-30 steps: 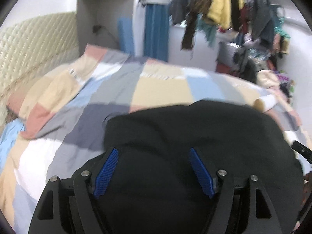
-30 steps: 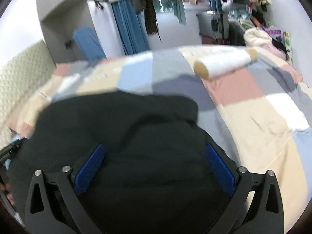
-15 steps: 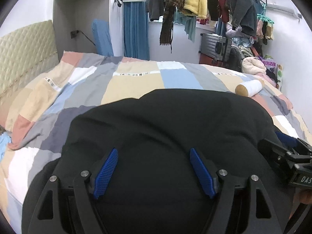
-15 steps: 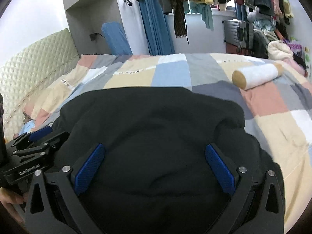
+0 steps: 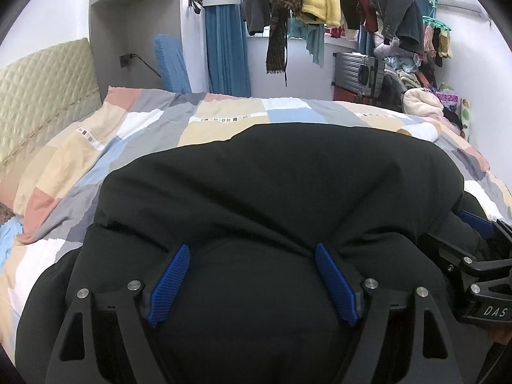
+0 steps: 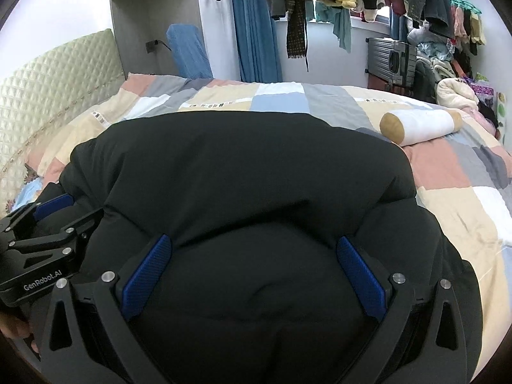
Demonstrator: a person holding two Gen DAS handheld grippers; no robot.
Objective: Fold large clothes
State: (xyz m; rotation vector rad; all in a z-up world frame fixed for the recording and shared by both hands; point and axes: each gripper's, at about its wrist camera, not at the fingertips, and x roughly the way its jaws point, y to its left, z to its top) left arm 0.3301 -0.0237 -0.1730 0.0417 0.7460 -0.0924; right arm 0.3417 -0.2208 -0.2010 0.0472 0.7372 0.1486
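Black padded jacket point(image 5: 272, 192) lying bunched across the patchwork bed point(image 5: 224, 118), both claws buried in its near edge.

The left gripper point(image 5: 252, 275) and right gripper point(image 6: 252, 268) are both sitting spread wide at bottom centre, fabric bulging between the fingers, pinching nothing; the jacket's long axis is running left to right, neither claw nearer.

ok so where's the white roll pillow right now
In the right wrist view the white roll pillow lies on the patchwork quilt at upper right, just beyond the black garment's far right corner and before the clothes pile.
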